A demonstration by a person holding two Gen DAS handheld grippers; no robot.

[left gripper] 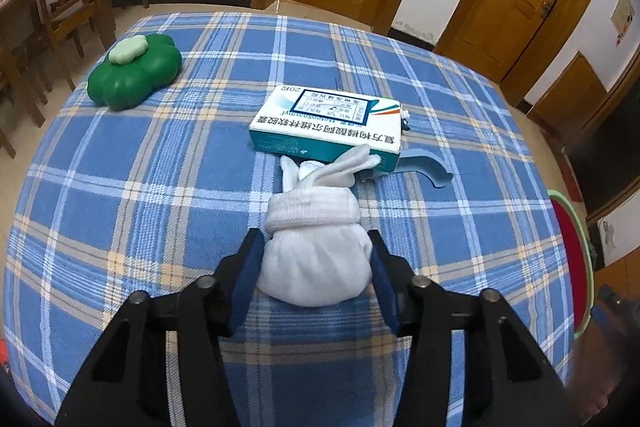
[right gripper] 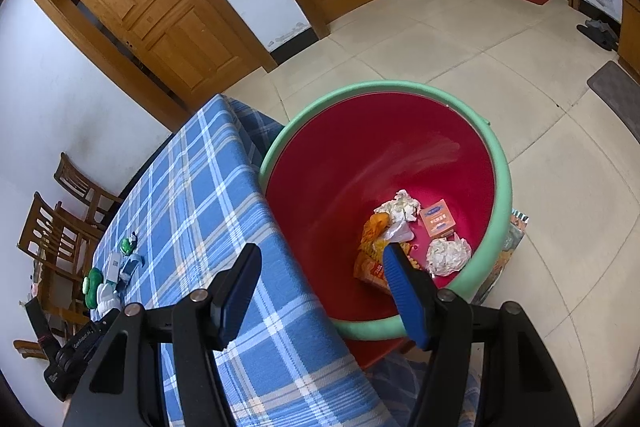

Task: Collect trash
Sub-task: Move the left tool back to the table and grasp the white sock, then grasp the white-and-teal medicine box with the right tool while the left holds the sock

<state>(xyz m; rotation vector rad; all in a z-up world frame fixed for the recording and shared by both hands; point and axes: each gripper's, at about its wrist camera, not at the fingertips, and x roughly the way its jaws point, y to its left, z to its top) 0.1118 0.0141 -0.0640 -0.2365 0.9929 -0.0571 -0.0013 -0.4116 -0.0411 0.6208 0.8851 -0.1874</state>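
Left gripper (left gripper: 316, 247) has its fingers open around the white rolled-up sock bundle (left gripper: 316, 251) at lower centre on the blue plaid surface (left gripper: 140, 187). I'd squeeze the fat middle, not the cuff. Right gripper (right gripper: 320, 267) hangs open and empty over the red bin with green rim (right gripper: 400, 147).

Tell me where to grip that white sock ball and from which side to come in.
Grip the white sock ball across its round lower bulge, coming from the near side as the left gripper already does. The bulge fits between the open jaws; the loose ends by the medicine box would likely slip.

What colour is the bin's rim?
Light green rim, red inside; the right wrist view shows it best.
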